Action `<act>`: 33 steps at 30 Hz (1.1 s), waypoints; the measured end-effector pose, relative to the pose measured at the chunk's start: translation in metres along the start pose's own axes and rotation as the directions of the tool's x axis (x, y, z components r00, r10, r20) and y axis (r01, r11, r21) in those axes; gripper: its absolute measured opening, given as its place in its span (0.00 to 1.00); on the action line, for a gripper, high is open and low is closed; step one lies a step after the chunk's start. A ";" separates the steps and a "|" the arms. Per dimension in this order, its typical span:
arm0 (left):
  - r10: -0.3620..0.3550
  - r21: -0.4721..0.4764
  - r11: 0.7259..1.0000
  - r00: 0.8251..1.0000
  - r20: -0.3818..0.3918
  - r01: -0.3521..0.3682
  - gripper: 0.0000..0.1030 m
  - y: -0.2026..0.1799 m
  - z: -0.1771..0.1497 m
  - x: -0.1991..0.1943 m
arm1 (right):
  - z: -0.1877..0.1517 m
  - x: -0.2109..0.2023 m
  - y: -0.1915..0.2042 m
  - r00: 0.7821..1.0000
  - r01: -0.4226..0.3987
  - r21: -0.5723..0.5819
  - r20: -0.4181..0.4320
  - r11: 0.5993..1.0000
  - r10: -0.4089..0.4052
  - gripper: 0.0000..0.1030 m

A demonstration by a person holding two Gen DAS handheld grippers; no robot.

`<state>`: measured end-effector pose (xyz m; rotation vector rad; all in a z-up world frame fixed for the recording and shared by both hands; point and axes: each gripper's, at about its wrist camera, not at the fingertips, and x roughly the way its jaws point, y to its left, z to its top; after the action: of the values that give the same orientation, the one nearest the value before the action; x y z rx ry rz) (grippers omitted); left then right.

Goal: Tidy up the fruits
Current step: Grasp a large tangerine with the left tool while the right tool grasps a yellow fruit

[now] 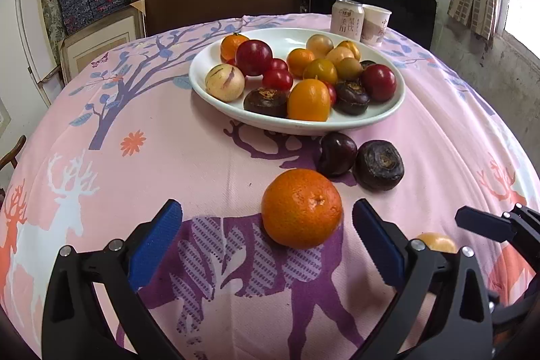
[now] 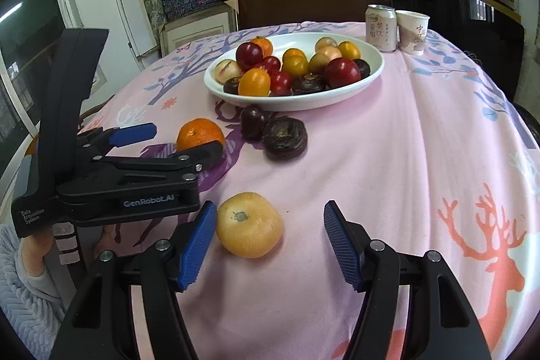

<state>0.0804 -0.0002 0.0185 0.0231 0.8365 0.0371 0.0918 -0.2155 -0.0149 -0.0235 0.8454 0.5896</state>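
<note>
Left wrist view: the left gripper (image 1: 266,245) stands with its jaws wide apart and nothing pressed between them. An orange (image 1: 301,208) rests on the pink tablecloth (image 1: 189,157) between the blue pads, nearer the right one and touching neither. At 1 o'clock from the orange lie a dark plum (image 1: 337,158) and a dark water chestnut (image 1: 379,165), side by side. Beyond them, at 12 o'clock, a white plate (image 1: 209,90) holds mixed fruit. A can (image 1: 347,19) and a paper cup (image 1: 376,25) stand behind the plate at 1 o'clock. At 4 o'clock the right gripper's tip covers part of a yellow fruit (image 1: 436,242).

Right wrist view: the right gripper (image 2: 270,247) is open, its pads clear of a pale yellow fruit (image 2: 249,224) that sits between them, just beside the left pad. The left gripper (image 2: 175,140) shows at 10 o'clock, held by a hand (image 2: 37,247), its fingers either side of the orange (image 2: 199,133). The plate (image 2: 303,103) lies at 12 o'clock.
</note>
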 end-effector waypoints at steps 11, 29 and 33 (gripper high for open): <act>0.011 0.018 1.000 1.000 -0.026 -0.011 0.96 -0.006 0.002 0.007 | -0.001 0.010 0.011 0.999 -0.011 -0.039 -0.053 0.999 0.009 0.65; -0.059 0.040 0.997 0.998 -0.002 0.060 0.95 -0.011 0.002 0.002 | -0.001 0.011 0.006 0.997 -0.013 -0.019 -0.073 1.000 0.012 0.37; -0.133 0.041 0.990 0.990 -0.049 0.135 0.56 -0.016 0.003 0.011 | -0.001 0.011 0.003 0.997 0.000 -0.007 -0.071 1.000 -0.001 0.37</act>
<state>0.0903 -0.0158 0.0121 0.0074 0.8835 -0.1080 0.0950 -0.2081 -0.0227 -0.0509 0.9125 0.5939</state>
